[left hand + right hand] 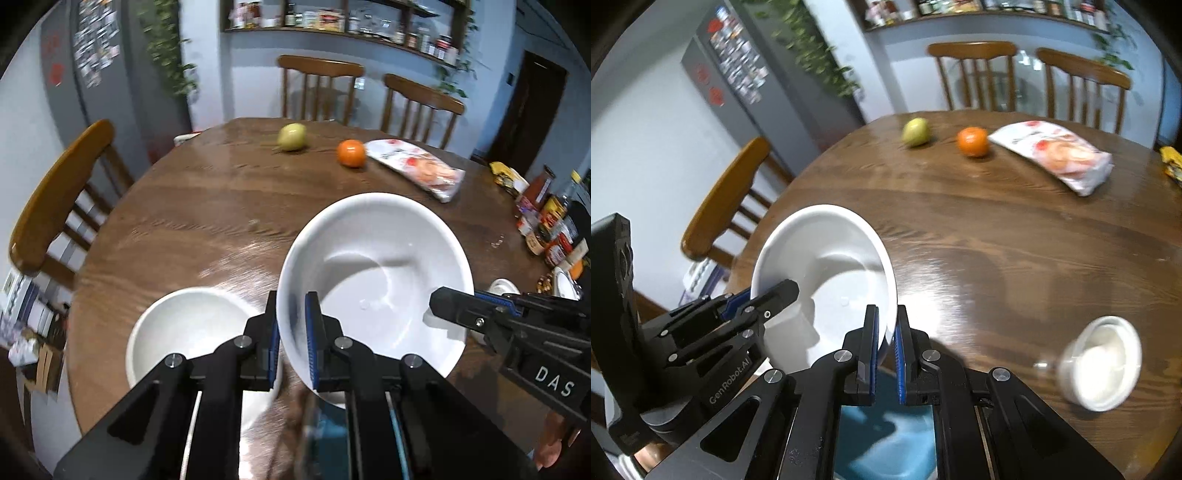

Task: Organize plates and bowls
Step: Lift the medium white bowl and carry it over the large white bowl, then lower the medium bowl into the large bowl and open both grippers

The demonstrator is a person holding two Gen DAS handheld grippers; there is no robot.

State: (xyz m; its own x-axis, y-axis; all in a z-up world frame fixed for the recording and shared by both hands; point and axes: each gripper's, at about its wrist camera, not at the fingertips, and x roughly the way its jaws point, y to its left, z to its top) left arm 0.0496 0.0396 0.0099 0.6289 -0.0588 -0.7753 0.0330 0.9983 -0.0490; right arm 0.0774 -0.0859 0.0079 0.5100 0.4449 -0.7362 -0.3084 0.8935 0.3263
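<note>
A large white bowl (pixel 373 273) is held tilted above the round wooden table (pixel 207 206). My left gripper (pixel 291 328) is shut on its left rim. My right gripper (pixel 886 332) is shut on its right rim and also shows at the right edge of the left wrist view (pixel 454 306). The same bowl shows in the right wrist view (pixel 827 269), where the left gripper (pixel 768 299) clamps its other side. A second white bowl (pixel 192 336) rests on the table to the lower left. A small white bowl (pixel 1100 365) stands at the right.
A green pear (pixel 292 136), an orange (pixel 351 153) and a snack bag (pixel 417 168) lie at the table's far side. Jars and packets (pixel 546 225) crowd the right edge. Wooden chairs (pixel 317 88) stand around the table.
</note>
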